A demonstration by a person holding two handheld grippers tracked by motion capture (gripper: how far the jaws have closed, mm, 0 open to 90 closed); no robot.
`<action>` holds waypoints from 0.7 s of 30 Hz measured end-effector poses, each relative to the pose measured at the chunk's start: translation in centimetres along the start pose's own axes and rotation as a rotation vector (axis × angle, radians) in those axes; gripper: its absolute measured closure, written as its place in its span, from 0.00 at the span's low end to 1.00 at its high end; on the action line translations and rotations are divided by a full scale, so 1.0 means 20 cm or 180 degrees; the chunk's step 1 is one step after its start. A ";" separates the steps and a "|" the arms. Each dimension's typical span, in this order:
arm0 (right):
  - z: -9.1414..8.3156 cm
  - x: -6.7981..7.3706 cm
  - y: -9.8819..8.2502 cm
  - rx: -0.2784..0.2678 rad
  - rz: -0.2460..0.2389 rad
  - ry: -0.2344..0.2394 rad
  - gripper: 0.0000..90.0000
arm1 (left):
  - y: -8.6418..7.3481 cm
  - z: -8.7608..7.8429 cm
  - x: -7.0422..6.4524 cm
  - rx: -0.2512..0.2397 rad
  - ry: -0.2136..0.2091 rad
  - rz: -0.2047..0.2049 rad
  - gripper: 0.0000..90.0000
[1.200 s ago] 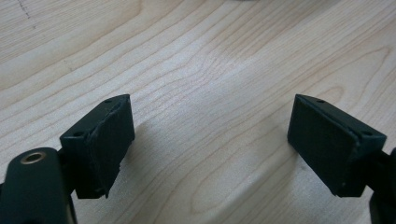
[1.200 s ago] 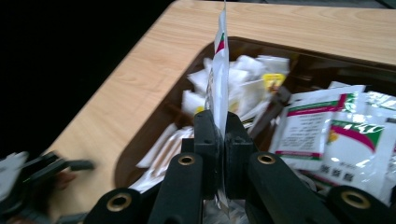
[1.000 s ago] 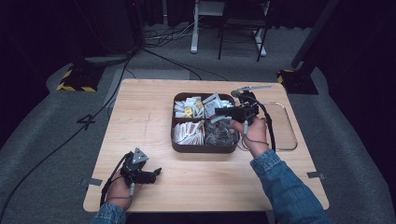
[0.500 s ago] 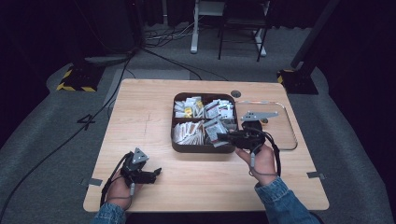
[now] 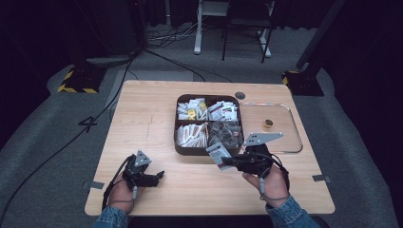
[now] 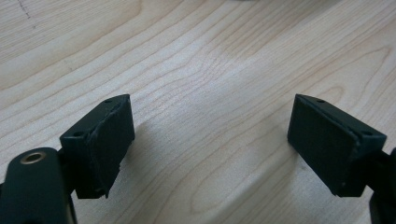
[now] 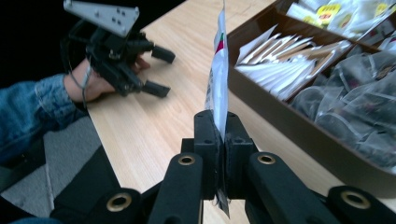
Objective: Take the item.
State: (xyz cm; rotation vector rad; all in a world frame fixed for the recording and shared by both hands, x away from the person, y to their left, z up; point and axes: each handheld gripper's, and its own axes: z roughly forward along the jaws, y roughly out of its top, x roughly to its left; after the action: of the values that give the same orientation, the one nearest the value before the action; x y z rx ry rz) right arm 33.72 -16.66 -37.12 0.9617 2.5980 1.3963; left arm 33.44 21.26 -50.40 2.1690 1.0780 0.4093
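Right gripper view: your right gripper (image 7: pixel 219 140) clamps the sachet (image 7: pixel 218 88) edge-on, upright.
Tray (image 5: pixel 183 148): right of sachet.
Left gripper (image 6: pixel 210 140): agape, empty.

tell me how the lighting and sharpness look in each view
High view: table lit, surroundings nearly black, slightly soft. Left gripper view: open left gripper sharp, soft shadows on the wood. Right gripper view: right gripper pinching a packet crisp, tray edges blurrier.

White packet (image 7: pixel 219 88), red-green print; brown tray (image 5: pixel 183 147); black tool (image 7: pixel 218 140).
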 end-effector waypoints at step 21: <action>0.27 0.06 -0.18 0.0827 -0.0104 0.0058 0.97 | 0.00 0.00 0.00 -0.0001 -0.0003 -0.0003 0.17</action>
State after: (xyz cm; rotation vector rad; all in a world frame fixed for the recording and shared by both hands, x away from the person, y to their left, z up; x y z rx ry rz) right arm 32.66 -13.45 -42.85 0.9301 2.8453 1.0830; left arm 33.44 21.26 -50.41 2.1681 1.0781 0.4080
